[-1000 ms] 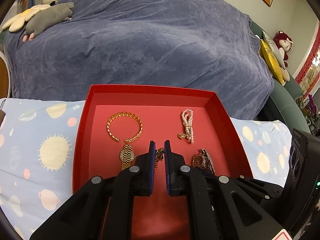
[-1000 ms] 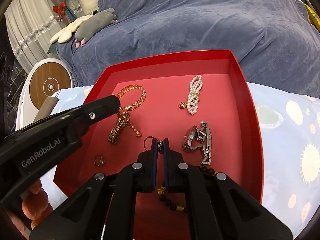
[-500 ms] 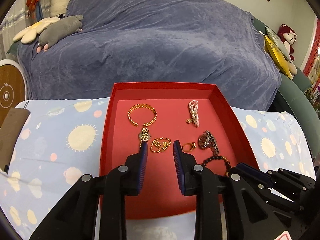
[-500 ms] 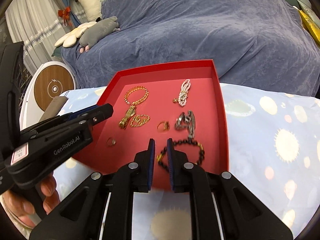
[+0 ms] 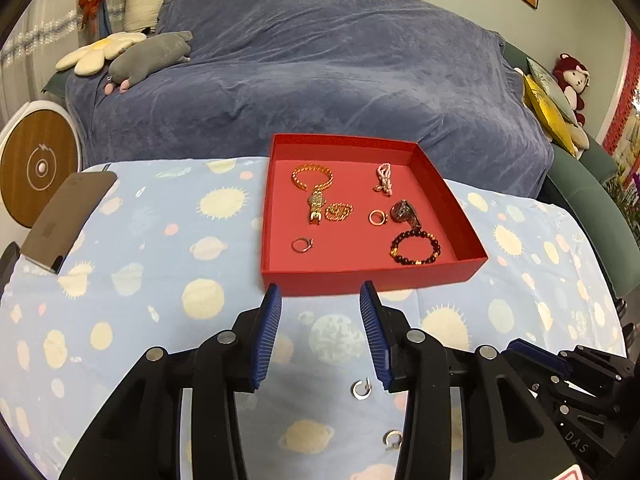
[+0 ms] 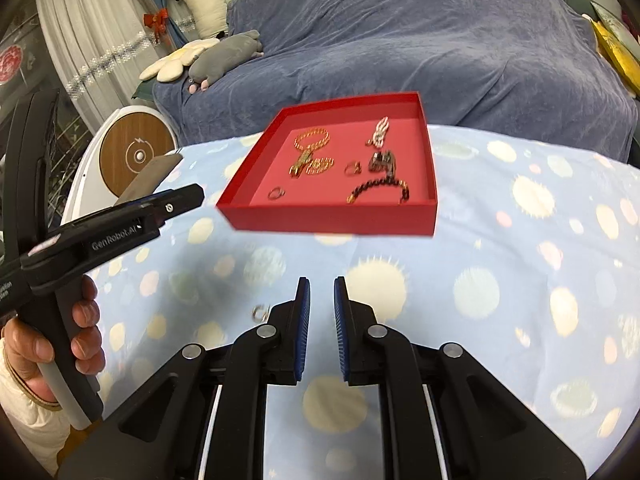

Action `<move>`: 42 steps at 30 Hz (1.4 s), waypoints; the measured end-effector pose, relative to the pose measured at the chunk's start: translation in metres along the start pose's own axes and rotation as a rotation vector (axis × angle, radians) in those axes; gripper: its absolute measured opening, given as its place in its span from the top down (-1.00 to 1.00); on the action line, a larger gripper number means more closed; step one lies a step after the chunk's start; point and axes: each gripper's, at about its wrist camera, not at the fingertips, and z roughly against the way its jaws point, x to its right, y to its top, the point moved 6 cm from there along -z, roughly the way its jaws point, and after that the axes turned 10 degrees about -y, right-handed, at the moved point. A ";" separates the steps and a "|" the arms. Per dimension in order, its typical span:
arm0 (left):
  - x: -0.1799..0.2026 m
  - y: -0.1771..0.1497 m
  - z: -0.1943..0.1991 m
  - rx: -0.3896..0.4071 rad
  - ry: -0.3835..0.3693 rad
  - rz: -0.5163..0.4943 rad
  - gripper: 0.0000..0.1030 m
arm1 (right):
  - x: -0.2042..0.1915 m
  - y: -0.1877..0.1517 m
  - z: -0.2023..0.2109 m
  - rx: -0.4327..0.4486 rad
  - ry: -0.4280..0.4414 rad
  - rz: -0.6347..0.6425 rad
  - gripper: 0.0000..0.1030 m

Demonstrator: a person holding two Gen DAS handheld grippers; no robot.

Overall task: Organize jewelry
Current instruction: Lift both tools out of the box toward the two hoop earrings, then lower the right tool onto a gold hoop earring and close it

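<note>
A red tray (image 5: 372, 276) (image 6: 332, 216) sits on the blue planet-print cloth. It holds a gold bracelet (image 5: 312, 176), a gold watch (image 5: 316, 204), a pearl strand (image 5: 384, 178), a gold chain (image 5: 339, 212), a gold ring (image 5: 377, 217), a silver watch (image 5: 404, 212), a dark bead bracelet (image 5: 416, 247) and a small ring (image 5: 302, 245). Two silver earrings (image 5: 362, 389) (image 5: 393, 438) lie on the cloth in front of the tray; one shows in the right wrist view (image 6: 261, 313). My left gripper (image 5: 320, 296) is open and empty, short of the tray. My right gripper (image 6: 322, 286) is slightly open and empty.
A brown card (image 5: 66, 220) lies on the cloth at the left. A round wooden-faced device (image 5: 36, 168) stands beyond the left edge. A blue-covered sofa (image 5: 320, 72) with plush toys is behind the table. The left gripper body (image 6: 112, 228) and hand show at left.
Both grippers have pulled back from inside the tray to above the cloth in front of it. The left jaws have opened wide; the right jaws have parted a little. A gold chain and ring now lie in the tray.
</note>
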 end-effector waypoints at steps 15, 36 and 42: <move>-0.037 -0.072 0.012 -0.073 0.067 0.027 -0.02 | -0.052 -0.080 -0.025 -0.087 0.017 0.151 0.36; -0.054 -0.082 0.006 -0.116 0.070 0.049 -0.14 | -0.066 -0.081 -0.046 -0.115 0.008 0.160 0.36; -0.054 -0.083 0.006 -0.117 0.071 0.048 -0.14 | -0.067 -0.081 -0.048 -0.114 0.004 0.164 0.36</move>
